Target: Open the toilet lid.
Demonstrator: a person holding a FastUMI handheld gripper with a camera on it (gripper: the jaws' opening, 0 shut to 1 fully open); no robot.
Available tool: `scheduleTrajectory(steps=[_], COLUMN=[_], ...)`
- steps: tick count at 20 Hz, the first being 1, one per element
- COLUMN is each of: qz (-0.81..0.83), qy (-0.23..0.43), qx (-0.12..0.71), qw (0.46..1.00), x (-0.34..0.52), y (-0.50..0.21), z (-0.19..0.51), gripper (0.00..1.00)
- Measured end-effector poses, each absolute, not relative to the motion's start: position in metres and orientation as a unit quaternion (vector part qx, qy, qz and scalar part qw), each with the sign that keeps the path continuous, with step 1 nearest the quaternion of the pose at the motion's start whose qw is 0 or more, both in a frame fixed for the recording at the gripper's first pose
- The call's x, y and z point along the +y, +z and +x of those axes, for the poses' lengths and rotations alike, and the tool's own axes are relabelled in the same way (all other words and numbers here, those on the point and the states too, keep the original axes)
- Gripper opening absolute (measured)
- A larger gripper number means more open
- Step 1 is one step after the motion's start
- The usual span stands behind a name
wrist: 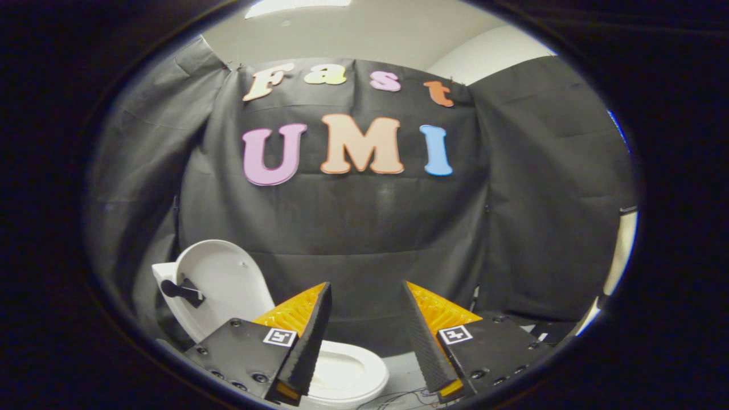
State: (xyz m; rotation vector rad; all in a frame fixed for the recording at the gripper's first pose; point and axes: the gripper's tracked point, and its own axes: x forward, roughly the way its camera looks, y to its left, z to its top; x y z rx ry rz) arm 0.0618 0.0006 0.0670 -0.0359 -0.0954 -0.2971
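Gripper: the two-finger gripper (364, 336) has its fingers spread wide with nothing between them but open air; it sits above the toilet and points at the black cloth wall (364, 228).

Lid: the white plastic oval toilet lid (228, 285) stands raised, leaning back to the left beyond the left finger, its underside facing the camera. A small black handle-like fitting (182, 291) sticks out from its left edge.

Seat: the white oval toilet seat (347, 373) lies flat below the fingers, mostly between them and partly hidden by the left one.

Task state: judging by the upright lid, the opening looks done or nearly so.

Doing the step well: if the lid is not fully resting back, a gentle push on its upper face should settle it; whether it leans on anything behind cannot be told. Draw the fingers clear upward and away, without brushing the rim, so the lid does not fall shut.

Bowl contents: the inside of the bowl is barely visible through the seat opening; what it holds cannot be told.

Floor: thin wires (398, 396) lie beside the toilet's base, near the right finger.
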Motion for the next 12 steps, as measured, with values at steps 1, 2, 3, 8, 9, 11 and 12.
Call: scheduleTrajectory(steps=[1, 2, 3, 8, 9, 11, 12], qz=[-0.021, -0.026, -0.034, -0.023, -0.015, -0.009, -0.012], qy=[-0.142, -0.129, -0.122, -0.116, -0.122, -0.119, -0.103], qx=[-0.041, -0.041, -0.039, -0.033, -0.022, -0.005, -0.008], qw=[0.989, 0.990, 0.991, 0.992, 0.992, 0.993, 0.995], x=[-0.006, -0.008, -0.012, -0.039, -0.045, -0.043, -0.034], y=[0.063, 0.062, 0.058, 0.042, 0.033, 0.022, 0.022], z=[0.057, 0.051, 0.048, 0.053, 0.055, 0.064, 0.068], gripper=[0.76, 0.76, 0.76, 0.76, 0.76, 0.76, 0.76])
